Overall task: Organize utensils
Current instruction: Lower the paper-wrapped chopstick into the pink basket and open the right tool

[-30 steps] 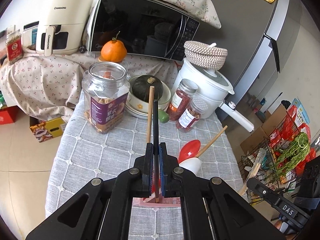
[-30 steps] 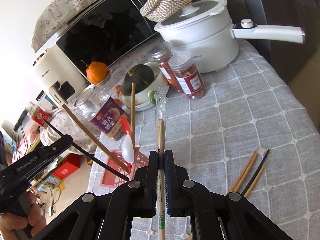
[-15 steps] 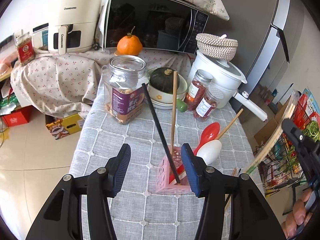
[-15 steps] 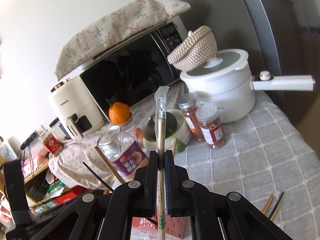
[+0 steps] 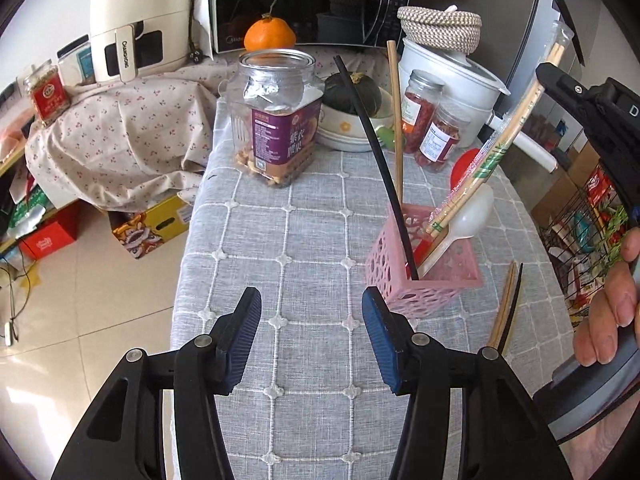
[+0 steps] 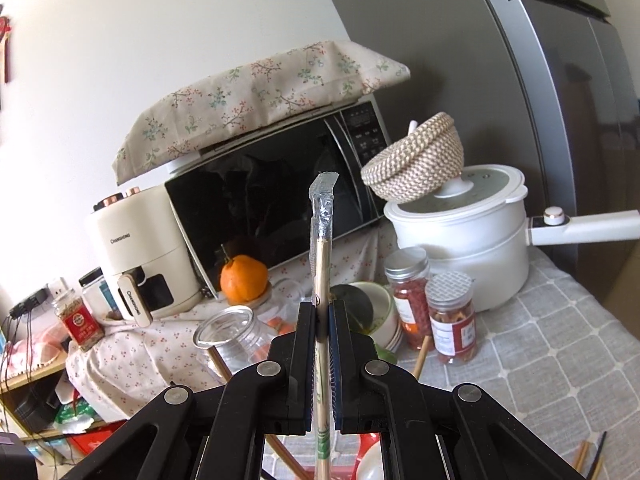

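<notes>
The left gripper (image 5: 311,334) hangs over the grey quilted surface (image 5: 280,240) with its fingers (image 5: 244,332) standing wide and nothing between them; the bare cloth under it is the freest room on this side, though the surface's left edge falls away to the floor just beyond. To the right stands the pink holder (image 5: 404,284), light and perforated, likely to tip or slide if nudged; a black chopstick (image 5: 376,152), a wooden one (image 5: 396,120), a red spoon (image 5: 464,164) and a white spoon (image 5: 472,216) already lean in it. The wrapped chopsticks (image 5: 496,152) reach down into its mouth from the upper right; the right gripper (image 6: 322,344) has its fingers pinched narrow on them near mid-length. They look thin, stiff and light, the plastic sleeve probably slippery, so a mid-shaft hold seems soundest. A loose pair (image 5: 508,308) lies flat on the surface just beside the holder, near the right edge; slim things like these would likely be best taken at one end.
</notes>
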The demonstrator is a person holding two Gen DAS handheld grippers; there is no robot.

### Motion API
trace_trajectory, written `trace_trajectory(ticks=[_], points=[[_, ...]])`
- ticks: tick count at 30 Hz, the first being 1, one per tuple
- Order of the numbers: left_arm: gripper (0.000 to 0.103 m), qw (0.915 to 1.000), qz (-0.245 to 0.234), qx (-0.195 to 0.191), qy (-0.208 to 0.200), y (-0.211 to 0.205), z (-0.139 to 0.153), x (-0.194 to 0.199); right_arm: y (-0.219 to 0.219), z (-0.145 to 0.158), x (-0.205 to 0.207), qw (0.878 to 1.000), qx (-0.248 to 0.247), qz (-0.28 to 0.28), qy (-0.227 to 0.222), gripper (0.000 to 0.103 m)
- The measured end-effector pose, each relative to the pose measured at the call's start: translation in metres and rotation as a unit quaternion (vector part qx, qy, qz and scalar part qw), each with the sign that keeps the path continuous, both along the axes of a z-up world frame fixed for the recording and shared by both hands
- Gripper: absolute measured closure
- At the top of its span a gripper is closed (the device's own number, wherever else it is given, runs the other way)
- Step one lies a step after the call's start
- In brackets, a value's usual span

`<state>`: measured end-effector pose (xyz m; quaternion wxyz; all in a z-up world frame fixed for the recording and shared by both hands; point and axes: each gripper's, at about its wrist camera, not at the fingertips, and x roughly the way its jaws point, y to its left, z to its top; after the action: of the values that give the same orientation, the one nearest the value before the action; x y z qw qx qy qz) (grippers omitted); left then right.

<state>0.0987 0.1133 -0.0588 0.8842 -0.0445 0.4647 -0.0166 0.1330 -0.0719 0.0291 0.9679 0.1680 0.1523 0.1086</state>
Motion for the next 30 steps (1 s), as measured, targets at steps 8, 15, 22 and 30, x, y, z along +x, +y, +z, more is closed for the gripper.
trace_trajectory(ticks=[8, 15, 22, 30], points=[[0.048, 0.9998, 0.005, -0.017, 0.008, 0.006, -0.001, 0.003, 0.030, -0.017, 0.009, 0.998, -0.068, -0.008, -0.015, 0.098], [0.048, 0.9999, -0.001, -0.012, 0.010, -0.001, -0.002, 0.004, 0.026, -0.029, 0.014, 0.999, -0.040, 0.019, 0.023, 0.091], [0.048, 0.9999, -0.014, -0.004, 0.005, -0.013, 0.000, 0.001, -0.001, -0.009, 0.002, 0.999, -0.011, 0.035, 0.033, 0.065], [0.041, 0.9994, -0.033, -0.006, -0.002, -0.036, 0.004, -0.003, -0.039, 0.003, -0.021, 0.996, -0.035, 0.044, 0.069, 0.046]])
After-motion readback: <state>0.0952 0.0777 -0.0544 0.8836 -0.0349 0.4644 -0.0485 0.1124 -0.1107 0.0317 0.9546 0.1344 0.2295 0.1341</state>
